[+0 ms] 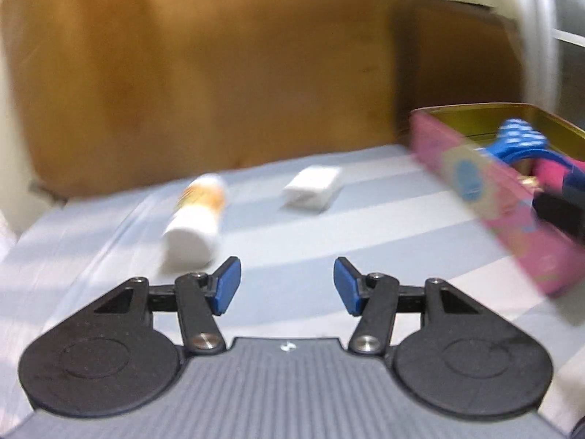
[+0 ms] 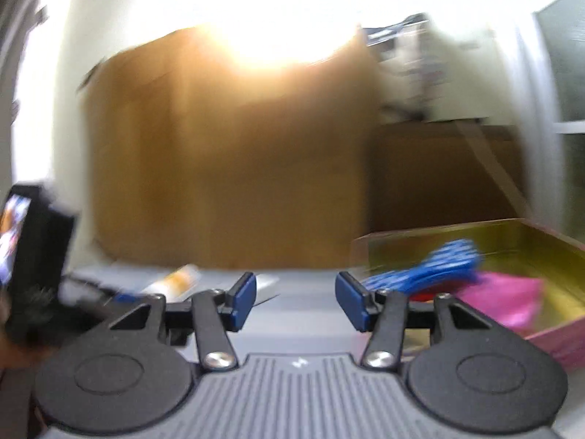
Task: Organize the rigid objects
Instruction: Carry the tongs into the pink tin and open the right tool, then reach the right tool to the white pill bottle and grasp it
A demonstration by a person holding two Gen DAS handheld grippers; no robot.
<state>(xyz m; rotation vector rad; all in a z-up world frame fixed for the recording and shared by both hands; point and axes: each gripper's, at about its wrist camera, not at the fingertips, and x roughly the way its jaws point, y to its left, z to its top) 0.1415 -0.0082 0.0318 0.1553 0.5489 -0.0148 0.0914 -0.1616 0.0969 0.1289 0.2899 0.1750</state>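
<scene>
- Your left gripper (image 1: 287,285) and right gripper (image 2: 296,300) both stand about half open — nothing between the jaws.
- The white bottle (image 1: 195,219) lies on its side mid-bed, the white block (image 1: 312,186) nearer the far edge, and the pink tin (image 1: 512,197) sits at the right edge.
- Nudge the bottle off-centre and it may roll away — close squarely across it.

Left wrist view: bottle (image 1: 195,219) lies on its side on the bench (image 1: 285,241), left of centre, cap end toward the camera. Small packet (image 1: 312,186) lies flat to its right, a little farther back, apart from it. Open tin (image 1: 486,190) sits at the right edge of the bench, tilted in view; a corded item (image 1: 519,142) and other blurred items lie inside it. Cardboard box (image 1: 204,73) stands behind the bench.

Right wrist view: tin (image 2: 548,336) at right, corded item (image 2: 438,263) inside; bottle (image 2: 175,280) at left, farther back; device with screen (image 2: 33,241) at far left.
</scene>
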